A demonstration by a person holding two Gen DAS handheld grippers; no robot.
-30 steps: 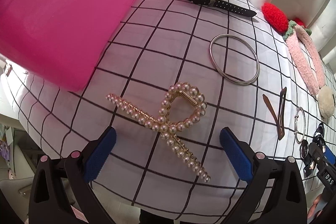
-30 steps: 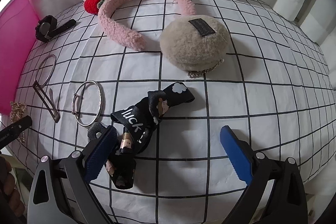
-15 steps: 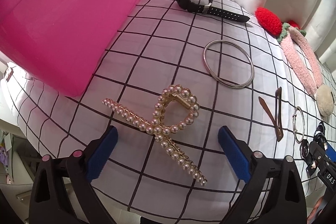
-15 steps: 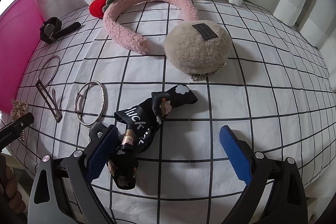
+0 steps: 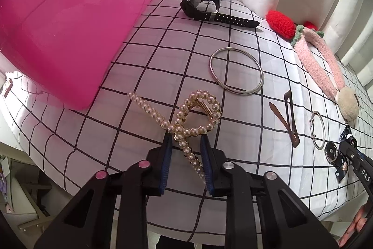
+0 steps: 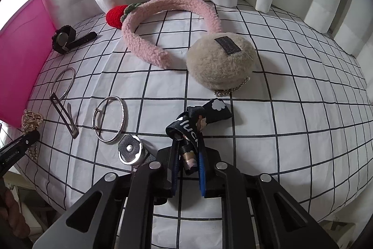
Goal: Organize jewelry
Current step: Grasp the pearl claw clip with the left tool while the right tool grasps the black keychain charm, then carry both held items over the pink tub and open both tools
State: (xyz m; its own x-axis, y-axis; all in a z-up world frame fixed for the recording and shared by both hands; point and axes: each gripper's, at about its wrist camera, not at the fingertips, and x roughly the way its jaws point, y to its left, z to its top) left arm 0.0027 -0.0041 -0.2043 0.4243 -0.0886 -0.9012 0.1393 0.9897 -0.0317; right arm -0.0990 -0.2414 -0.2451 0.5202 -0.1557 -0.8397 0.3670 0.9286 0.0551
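Gripping pearl clip [image 5: 186,118] and black strap [image 6: 188,132], jaws clamped, bangles [image 5: 236,71] alongside.

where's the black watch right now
In the left wrist view the black watch lies at the far end of the checked cloth, just right of the pink bin, beyond the large silver bangle.

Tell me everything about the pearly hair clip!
The pearl hair claw clip is a gold-coloured metal frame lined with round cream pearls, bent into a loop with two long crossing arms. A coiled spring sits inside the loop. It is over the white checked cloth, near the pink box. The left hand-held gripper has just closed its blue pads on one arm, just below the crossing.
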